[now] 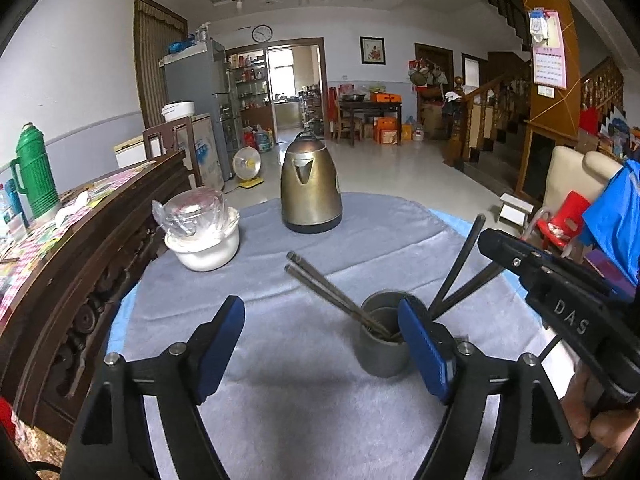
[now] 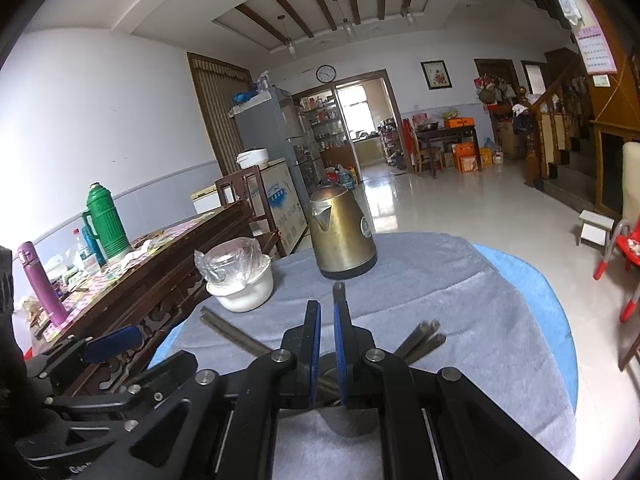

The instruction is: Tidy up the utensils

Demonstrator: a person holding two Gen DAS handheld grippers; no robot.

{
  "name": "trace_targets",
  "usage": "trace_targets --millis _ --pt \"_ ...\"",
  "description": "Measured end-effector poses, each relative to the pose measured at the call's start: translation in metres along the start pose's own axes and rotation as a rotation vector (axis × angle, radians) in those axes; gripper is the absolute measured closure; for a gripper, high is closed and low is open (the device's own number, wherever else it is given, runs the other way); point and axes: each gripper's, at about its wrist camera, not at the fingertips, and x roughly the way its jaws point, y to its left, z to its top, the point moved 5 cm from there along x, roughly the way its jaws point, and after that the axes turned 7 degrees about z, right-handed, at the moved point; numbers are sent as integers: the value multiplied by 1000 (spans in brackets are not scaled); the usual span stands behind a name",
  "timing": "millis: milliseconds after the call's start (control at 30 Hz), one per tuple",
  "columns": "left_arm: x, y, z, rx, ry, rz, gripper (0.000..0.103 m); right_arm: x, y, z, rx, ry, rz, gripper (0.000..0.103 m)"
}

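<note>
Left wrist view: the left gripper (image 1: 320, 344) stands released, empty, beside the cup (image 1: 382, 334) holding chopsticks (image 1: 320, 286); thin, stiff, probably slippery, best pinched mid-shaft. Right wrist view: the right gripper (image 2: 327, 344) is clenched, apparently on one chopstick (image 2: 339, 294) over the cup.

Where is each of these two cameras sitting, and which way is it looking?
Left wrist view: rides on the left gripper, looking forward over its open blue pads at a grey cup of chopsticks; the right gripper's black body and a hand show at right.
Right wrist view: rides on the right gripper, nearly shut, just above the cup; the left gripper shows at left.
Shared: the brass kettle, white pot, grey cloth.
</note>
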Motion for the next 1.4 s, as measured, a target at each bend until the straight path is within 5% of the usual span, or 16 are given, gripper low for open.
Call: trace_targets --millis 733,900,1400 --pt "-42 14 -60 26 66 197 16 -61 -10 -60 79 92 1 84" --pt "-55 18 -64 32 55 213 16 -79 0 -63 58 69 6 43" --pt "-99 41 -68 -2 15 258 14 -116 28 -68 8 91 -63 43"
